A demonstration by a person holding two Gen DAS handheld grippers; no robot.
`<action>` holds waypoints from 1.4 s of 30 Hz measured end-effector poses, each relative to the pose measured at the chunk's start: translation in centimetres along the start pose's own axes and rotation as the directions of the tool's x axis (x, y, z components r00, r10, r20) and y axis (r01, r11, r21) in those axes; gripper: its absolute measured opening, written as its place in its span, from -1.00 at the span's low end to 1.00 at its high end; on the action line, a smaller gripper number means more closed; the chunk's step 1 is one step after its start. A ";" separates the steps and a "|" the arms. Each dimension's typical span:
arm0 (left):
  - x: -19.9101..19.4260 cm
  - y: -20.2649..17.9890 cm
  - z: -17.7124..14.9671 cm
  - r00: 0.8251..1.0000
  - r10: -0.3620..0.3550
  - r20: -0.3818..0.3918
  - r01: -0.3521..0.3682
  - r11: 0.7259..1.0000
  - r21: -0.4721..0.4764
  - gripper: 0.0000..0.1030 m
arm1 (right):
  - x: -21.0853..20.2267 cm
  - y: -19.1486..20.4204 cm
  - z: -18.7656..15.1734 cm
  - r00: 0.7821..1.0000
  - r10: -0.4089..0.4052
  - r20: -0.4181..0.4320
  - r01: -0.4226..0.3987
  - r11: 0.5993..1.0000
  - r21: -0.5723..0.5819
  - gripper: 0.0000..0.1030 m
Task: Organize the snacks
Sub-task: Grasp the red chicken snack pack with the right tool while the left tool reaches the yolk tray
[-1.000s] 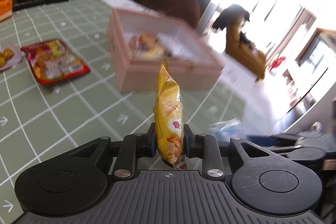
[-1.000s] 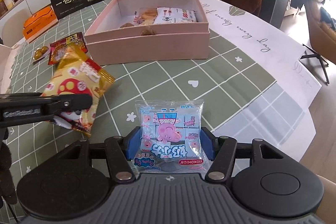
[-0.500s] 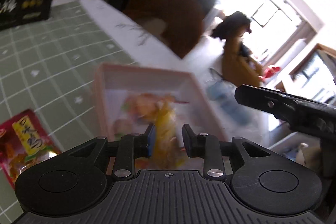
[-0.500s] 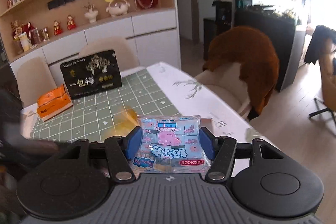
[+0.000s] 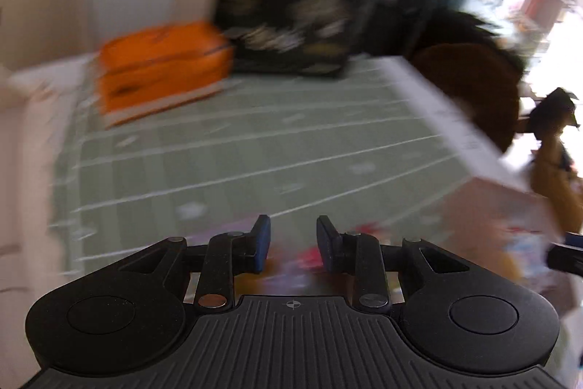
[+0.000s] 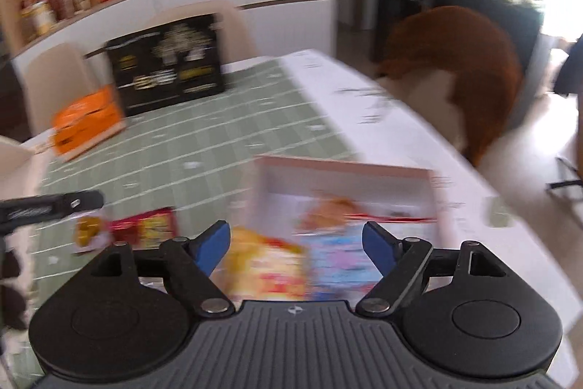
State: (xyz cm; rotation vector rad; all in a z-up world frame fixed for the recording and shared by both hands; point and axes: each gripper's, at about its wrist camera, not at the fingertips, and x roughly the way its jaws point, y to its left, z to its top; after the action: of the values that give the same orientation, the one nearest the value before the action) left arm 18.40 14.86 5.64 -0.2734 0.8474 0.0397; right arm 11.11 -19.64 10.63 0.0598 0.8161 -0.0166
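**Q:** Fingers (image 6: 215,245) of the right gripper (image 6: 294,248): how do they stand?

**A:** Spread wide, the blue pads well apart and pressing on nothing; the jaws have just been opening. Below and between them, at lower centre of the right wrist view, lie a yellow-and-red snack packet (image 6: 267,267) and a pale blue packet (image 6: 337,259) with a pink figure; both are blurred and their print cannot be read.

**Q:** And the left gripper (image 5: 293,245)?

**A:** Its fingers stand a narrow gap apart with nothing gripped; only a smear of red and yellow shows beneath them at lower centre of the left wrist view.

**Q:** Where is the container?

**A:** The pink box (image 6: 431,186) sits right of centre in the right wrist view, open, with blurred wrappers inside; in the left wrist view its wall fills the lower right.

**Q:** What else lies on the green grid tablecloth (image 6: 204,148)?

**A:** A red packet (image 6: 147,228) with yellow print at lower left, beside a small clear wrapper of golden pieces (image 6: 87,232); an orange box (image 6: 89,121) at mid left; a black bag (image 6: 165,73) with gold lettering upright behind it, the characters too smeared to read. The left gripper's dark arm enters at the left edge of the right wrist view, bearing pale lettering that cannot be made out.
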 end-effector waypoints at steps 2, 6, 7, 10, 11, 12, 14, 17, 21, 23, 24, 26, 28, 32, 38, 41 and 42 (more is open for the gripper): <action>1.2 1.9 -0.4 0.999 0.018 -0.041 -0.018 1.000 -0.014 -0.38 | 1.5 2.9 0.2 0.997 0.067 -0.031 -0.067 0.998 -0.020 0.57; 2.7 3.0 -1.0 0.999 0.004 -0.042 -0.004 1.000 0.002 -0.42 | 6.3 8.4 0.5 0.980 0.152 -0.131 -0.160 0.986 -0.048 0.59; 2.8 3.1 -1.0 0.999 -0.011 -0.038 0.011 1.000 0.005 -0.44 | 7.5 9.5 0.3 0.977 0.153 -0.151 -0.162 0.985 -0.054 0.59; 2.9 3.2 -1.3 0.999 -0.031 -0.028 0.031 0.999 0.027 -0.46 | 11.4 12.2 0.0 0.975 0.089 -0.204 -0.112 0.989 -0.101 0.59; 2.8 3.3 -1.4 0.999 -0.039 -0.028 0.040 0.998 0.039 -0.46 | 12.6 12.9 -0.2 0.973 0.051 -0.223 -0.081 0.989 -0.126 0.59; 2.6 3.1 -1.6 0.998 -0.048 -0.030 0.050 0.997 0.051 -0.47 | 13.4 13.1 -0.3 0.971 0.016 -0.239 -0.052 0.988 -0.147 0.59; 2.3 2.8 -1.9 0.997 -0.070 -0.036 0.073 0.995 0.075 -0.47 | 14.5 13.6 -0.8 0.965 -0.009 -0.263 -0.034 0.986 -0.161 0.76; 2.0 2.4 -2.2 0.996 -0.075 -0.038 0.079 0.992 0.101 -0.47 | 13.9 13.1 -1.6 0.957 0.034 -0.289 -0.068 0.992 -0.110 0.78; 1.7 1.5 -2.6 0.992 -0.096 -0.079 0.107 0.983 0.149 -0.47 | 11.0 14.0 -4.1 0.962 0.023 -0.272 -0.071 0.983 -0.168 0.37; 1.4 0.9 -2.6 0.989 -0.109 -0.097 0.124 0.978 0.168 -0.47 | 9.4 13.6 -5.4 0.959 0.052 -0.277 -0.093 0.986 -0.138 0.18; 1.2 0.8 -2.5 0.990 -0.113 -0.085 0.126 0.978 0.164 -0.47 | 8.5 13.3 -6.0 0.958 0.062 -0.279 -0.100 0.987 -0.124 0.15; 0.8 0.9 -2.0 0.993 -0.115 -0.025 0.117 0.984 0.134 -0.47 | 6.8 12.3 -7.5 0.957 0.078 -0.279 -0.107 0.990 -0.090 0.05; 1.2 1.2 -1.5 0.995 -0.098 -0.005 0.098 0.991 0.093 -0.47 | 5.6 11.2 -8.5 0.956 0.088 -0.281 -0.106 0.993 -0.051 0.00; 2.9 0.6 -1.6 0.992 -0.104 -0.074 0.111 0.988 0.107 -0.47 | 2.8 8.1 -10.6 0.952 0.112 -0.284 -0.105 0.994 0.040 -0.07; 1.0 -2.9 -5.9 0.982 -0.146 -0.121 0.174 0.948 0.268 -0.49 | -0.8 2.8 -13.8 0.962 0.089 -0.258 -0.057 0.990 0.130 -0.07; -0.8 -4.4 -8.7 0.971 -0.190 -0.145 0.225 0.931 0.289 -0.49 | -2.1 1.3 -15.1 0.973 0.026 -0.231 0.005 0.991 0.132 0.08; -1.6 -5.0 -9.8 0.964 -0.214 -0.161 0.253 0.924 0.287 -0.48 | -2.4 0.8 -15.6 0.974 -0.004 -0.226 0.032 0.992 0.121 0.08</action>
State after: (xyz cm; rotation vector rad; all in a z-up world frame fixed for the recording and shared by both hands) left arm 10.85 7.70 1.73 -0.0839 0.9285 -0.3344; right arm -1.86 -17.90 1.75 0.1742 1.0430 -0.0790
